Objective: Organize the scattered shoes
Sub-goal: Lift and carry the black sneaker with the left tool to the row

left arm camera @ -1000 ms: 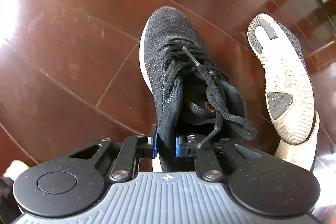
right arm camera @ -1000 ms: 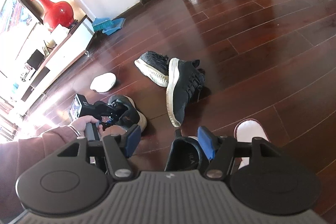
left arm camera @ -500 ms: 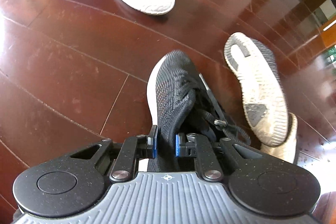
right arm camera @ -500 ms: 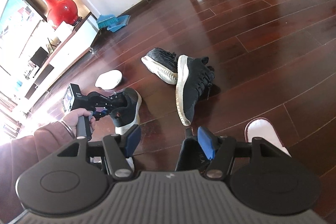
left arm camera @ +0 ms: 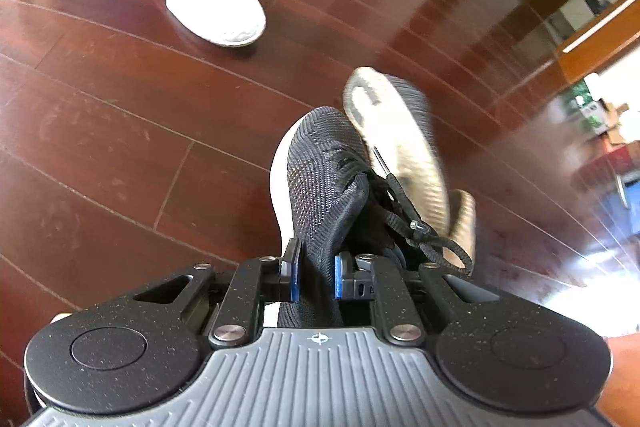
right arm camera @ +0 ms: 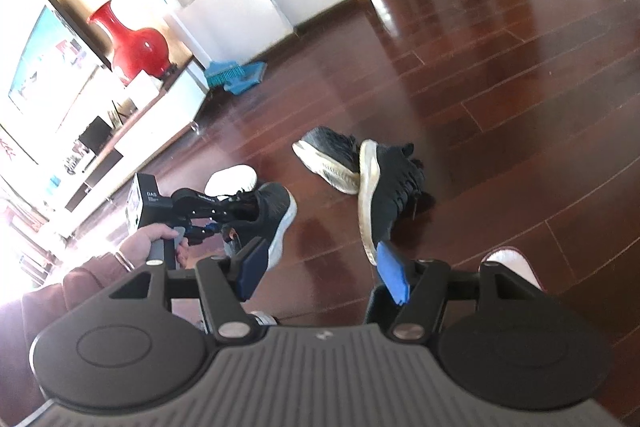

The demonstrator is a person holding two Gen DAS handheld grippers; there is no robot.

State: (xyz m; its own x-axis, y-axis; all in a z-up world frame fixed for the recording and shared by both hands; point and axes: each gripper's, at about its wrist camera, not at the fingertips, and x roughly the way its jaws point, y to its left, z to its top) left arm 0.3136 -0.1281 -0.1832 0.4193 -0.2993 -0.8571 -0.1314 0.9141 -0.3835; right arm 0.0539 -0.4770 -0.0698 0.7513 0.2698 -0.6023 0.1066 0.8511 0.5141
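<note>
My left gripper (left arm camera: 316,267) is shut on the collar of a black knit sneaker (left arm camera: 320,167), which hangs toe-forward above the wooden floor. The right wrist view shows a hand holding that gripper (right arm camera: 222,217) with the sneaker (right arm camera: 272,207) in the air. Behind it, two more black sneakers lie together: one on its side with the pale sole showing (left arm camera: 396,139) (right arm camera: 384,187), and one beside it (right arm camera: 328,151). My right gripper (right arm camera: 320,267) stands open over bare floor with nothing pressed between its blue pads; a dark shape sits low by its right finger.
A white slipper (left arm camera: 212,7) (right arm camera: 232,179) lies on the floor beyond the lifted sneaker. Another white slipper (right arm camera: 516,263) peeks out by my right finger. A low white cabinet with a red vase (right arm camera: 132,47) lines the left wall, beside a blue dustpan (right arm camera: 236,75).
The left gripper has lifted the black sneaker off the floor and carried it forward. The right gripper has risen and tipped up, and the dark shoe under its fingers has dropped almost out of view.
</note>
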